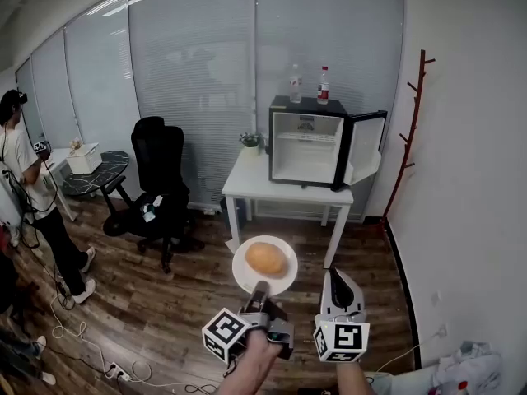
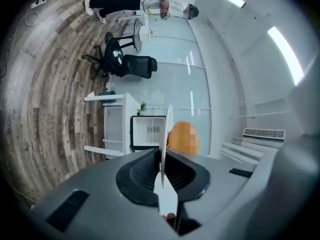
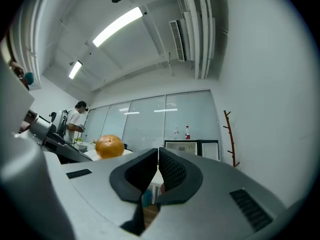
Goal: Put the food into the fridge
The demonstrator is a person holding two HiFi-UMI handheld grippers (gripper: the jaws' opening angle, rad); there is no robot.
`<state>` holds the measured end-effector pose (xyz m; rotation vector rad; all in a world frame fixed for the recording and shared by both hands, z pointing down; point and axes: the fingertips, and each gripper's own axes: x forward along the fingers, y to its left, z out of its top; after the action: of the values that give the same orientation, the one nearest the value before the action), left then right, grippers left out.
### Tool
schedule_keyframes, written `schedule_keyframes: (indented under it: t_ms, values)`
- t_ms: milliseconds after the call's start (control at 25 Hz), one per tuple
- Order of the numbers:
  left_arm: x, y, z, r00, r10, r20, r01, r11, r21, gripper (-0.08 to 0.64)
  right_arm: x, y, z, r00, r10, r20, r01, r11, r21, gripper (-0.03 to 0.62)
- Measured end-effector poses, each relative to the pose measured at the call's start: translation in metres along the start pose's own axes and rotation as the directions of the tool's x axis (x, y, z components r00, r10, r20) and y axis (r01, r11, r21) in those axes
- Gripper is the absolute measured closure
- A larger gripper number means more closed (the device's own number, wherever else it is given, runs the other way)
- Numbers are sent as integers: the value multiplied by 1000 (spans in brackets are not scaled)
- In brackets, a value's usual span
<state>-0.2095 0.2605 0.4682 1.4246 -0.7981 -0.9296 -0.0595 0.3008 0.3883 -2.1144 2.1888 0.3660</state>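
1. Wooden flooring runs up to a white worktop (image 1: 247,186) set against the blinds. A small fridge (image 1: 309,142) stands on it, with its door (image 1: 368,146) hanging open to the right.
2. A white plate (image 1: 245,276) is gripped by its near rim in the left gripper (image 1: 258,293), whose jaws are closed onto it, well short of the fridge. A round orange food item (image 1: 266,258) lies on the plate, and no long axis can be made out.
3. The right gripper (image 1: 338,280) is held just beside it, with its jaws pressed together and nothing between them.
4. Only in the left gripper view is the plate seen edge-on between the pads (image 2: 142,171).
5. Open floor is seen between the plate and the worktop. An office chair (image 1: 160,179) stands to the left and a coat stand (image 1: 410,130) stands at the right wall.
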Motion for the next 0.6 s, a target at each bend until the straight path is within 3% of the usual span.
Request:
schedule_keyframes:
  t_ms: [600]
  values:
    - [36,13,15,1000,9,-18,-9,1000,12,517,34,-9,-21,999,-44,8,43,998,42,565]
